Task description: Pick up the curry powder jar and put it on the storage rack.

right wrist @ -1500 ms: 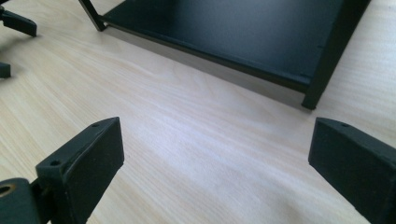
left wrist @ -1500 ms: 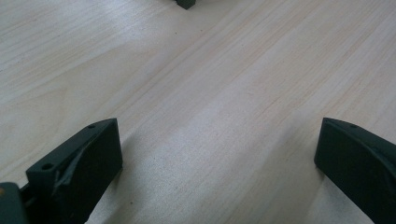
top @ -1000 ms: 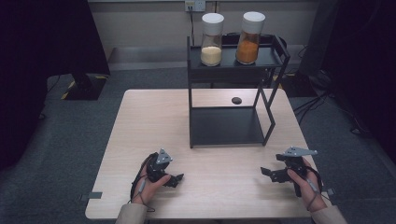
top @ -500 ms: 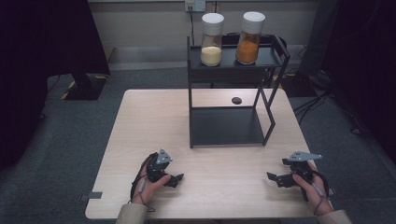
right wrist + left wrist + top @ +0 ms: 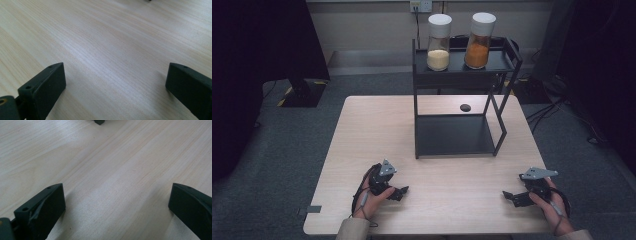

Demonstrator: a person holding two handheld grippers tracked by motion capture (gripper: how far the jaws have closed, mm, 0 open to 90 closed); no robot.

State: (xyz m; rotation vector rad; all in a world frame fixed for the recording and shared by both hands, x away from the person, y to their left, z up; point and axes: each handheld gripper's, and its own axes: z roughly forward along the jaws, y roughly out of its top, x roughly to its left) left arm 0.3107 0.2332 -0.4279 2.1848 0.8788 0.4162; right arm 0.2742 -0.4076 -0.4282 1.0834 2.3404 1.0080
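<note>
Both grippers parked low at the table's (image 5: 362, 150) near edge, hands resting on the wood.

Left gripper (image 5: 398, 192) near the front-left corner, jaws spread wide, nothing between them but bare wood; same in the left gripper view (image 5: 115, 202). Pointing right and slightly inward.

Right gripper (image 5: 512, 196) near the front-right corner, jaws likewise spread, empty, bare wood between them in the right gripper view (image 5: 115, 80). Pointing left, toward the other gripper.

Nothing held, nothing touched.

Further out: black two-tier rack (image 5: 457, 135) standing on the far half of the table, right of centre, lower shelf bare. Small dark round thing (image 5: 465, 107) on the table under the rack, near the far edge; too small to identify.

On the rack's top shelf, well apart from both grippers: jar with pale grains (image 5: 438, 42) at left, jar with orange powder (image 5: 478, 41) at right, both upright, white lids, long axis vertical, standing just beside each other without touching.

Key relation: jars lie straight ahead and above, beyond the rack's front edge. Right gripper looks nearer the orange jar, left gripper nearer the pale one. Probably a reach forward and up, jaws turned to close across a jar's side.
</note>
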